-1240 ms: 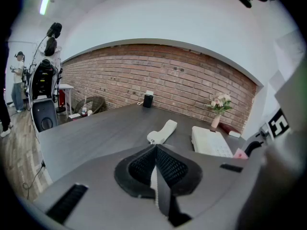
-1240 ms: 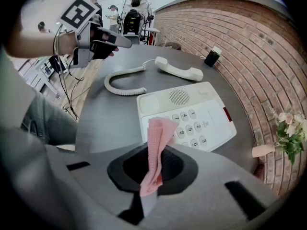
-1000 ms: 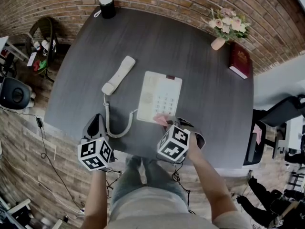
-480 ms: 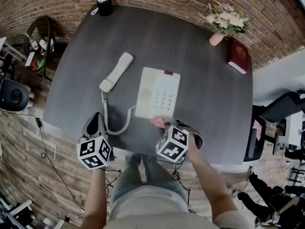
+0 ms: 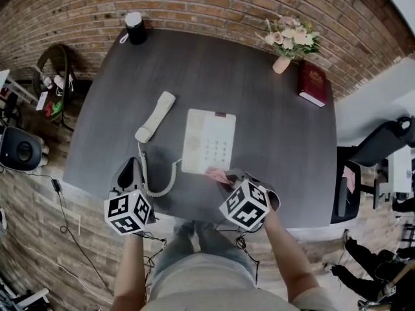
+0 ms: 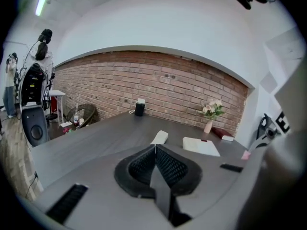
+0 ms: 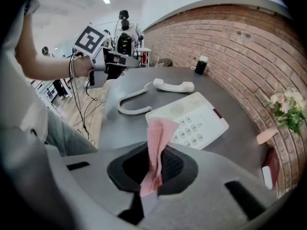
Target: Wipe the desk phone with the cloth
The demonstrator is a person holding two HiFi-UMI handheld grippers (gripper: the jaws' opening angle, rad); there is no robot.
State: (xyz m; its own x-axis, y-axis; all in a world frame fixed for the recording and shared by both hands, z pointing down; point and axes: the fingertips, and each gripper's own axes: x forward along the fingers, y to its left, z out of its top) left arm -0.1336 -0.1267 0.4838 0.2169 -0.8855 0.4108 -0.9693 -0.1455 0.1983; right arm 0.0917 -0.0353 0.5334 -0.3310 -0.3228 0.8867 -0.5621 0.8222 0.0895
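Observation:
A white desk phone base point(image 5: 208, 140) point(image 7: 189, 120) point(image 6: 200, 146) lies mid-table. Its handset point(image 5: 155, 116) point(image 7: 173, 86) point(image 6: 159, 137) rests off the base to the left, joined by a coiled cord point(image 5: 154, 180) point(image 7: 133, 103). My right gripper point(image 5: 228, 175) point(image 7: 156, 164) is shut on a pink cloth point(image 5: 217, 174) point(image 7: 156, 147), which hangs at the phone's near edge. At the table's near left edge my left gripper point(image 5: 131, 171) point(image 6: 155, 163) is shut with nothing between its jaws.
On the dark round table point(image 5: 259, 122) stand a black cylinder point(image 5: 135, 28) at the far left, a vase of flowers point(image 5: 285, 41) and a red book point(image 5: 312, 83) at the far right. A brick wall point(image 5: 214, 5) runs behind. An office chair point(image 5: 373, 154) stands to the right.
The right gripper and the cloth have drawn back slightly from the phone's near edge. The head view has shifted, so the table sits lower in it. The left gripper holds its place.

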